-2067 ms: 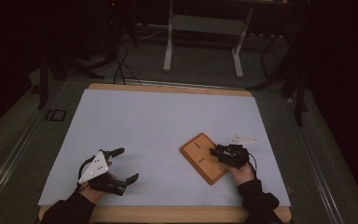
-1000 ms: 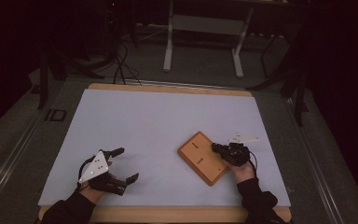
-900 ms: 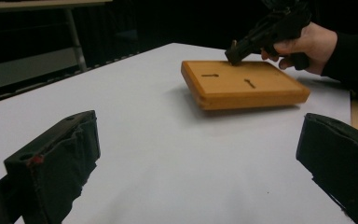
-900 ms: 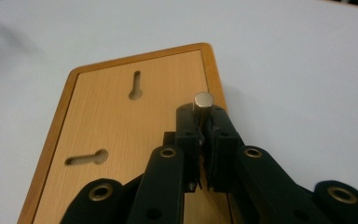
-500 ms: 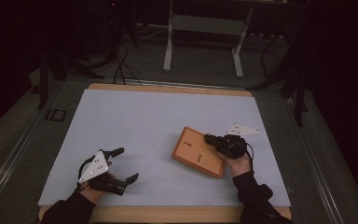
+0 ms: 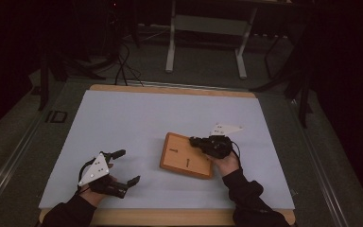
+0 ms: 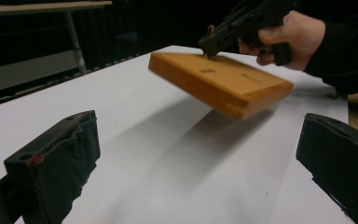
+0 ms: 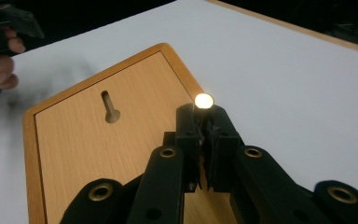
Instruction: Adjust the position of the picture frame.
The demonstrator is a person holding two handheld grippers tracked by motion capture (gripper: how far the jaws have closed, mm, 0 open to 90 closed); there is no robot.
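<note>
Could slip free: wooden board (image 7: 223,84) hanging tilted just above the bench (image 6: 146,113), right of centre, near edge lower than far edge, carried apparently by nothing more than a round-headed peg (image 8: 203,101) pinched on its top face, not far from a keyhole slot (image 8: 109,109). Liable to swing or twist about that one small hold, to knock a corner down onto the white bench top, or to drop off the peg altogether if carried fast or tipped further. Hard to tell how firmly the peg sits in the wood, so a loose fit would be the likeliest cause

Right gripper (image 6: 194,140): fingers drawn narrow, nearly together, clamped on the peg, tips over the board's upper right part. Left gripper (image 6: 126,166): fingers spread wide, holding nothing, resting low at the bench's near left, well apart from the board and pointed toward it
</note>
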